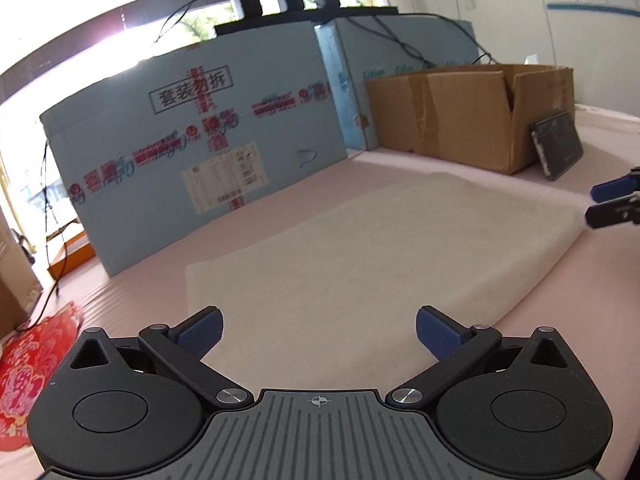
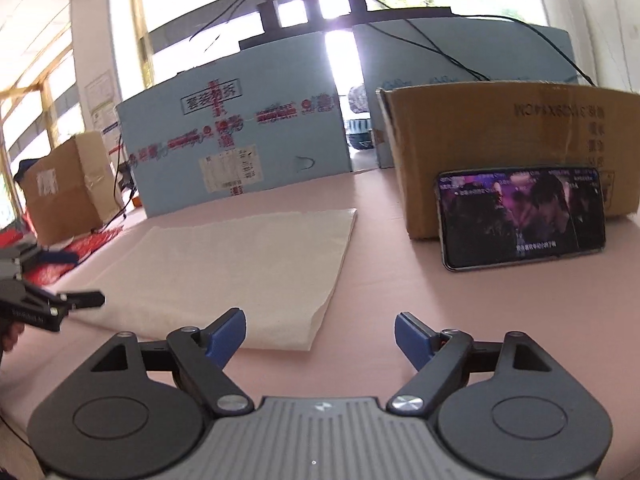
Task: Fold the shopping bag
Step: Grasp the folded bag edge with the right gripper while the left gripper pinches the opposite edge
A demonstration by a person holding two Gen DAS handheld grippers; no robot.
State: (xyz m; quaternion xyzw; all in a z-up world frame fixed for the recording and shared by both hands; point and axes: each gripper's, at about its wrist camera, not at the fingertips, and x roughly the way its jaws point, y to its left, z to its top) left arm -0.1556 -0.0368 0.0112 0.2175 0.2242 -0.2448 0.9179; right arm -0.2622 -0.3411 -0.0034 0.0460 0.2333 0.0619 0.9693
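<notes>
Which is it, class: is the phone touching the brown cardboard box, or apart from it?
Touching. In the right wrist view, the phone stands on the pink table, its top edge leaning against the brown cardboard box.

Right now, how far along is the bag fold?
The cream shopping bag lies flat on the pink table, apparently doubled: layered edges show at its near right corner. Nothing is in hand; the left gripper and right gripper are open, empty, at its near edge. Any further folds remain.

blue box point(image 1: 192, 168): boxed words "套装勿拆", red tape print too blurry | white label point(image 1: 224, 178): too small to read | brown box point(image 2: 516, 140): print blurred
</notes>
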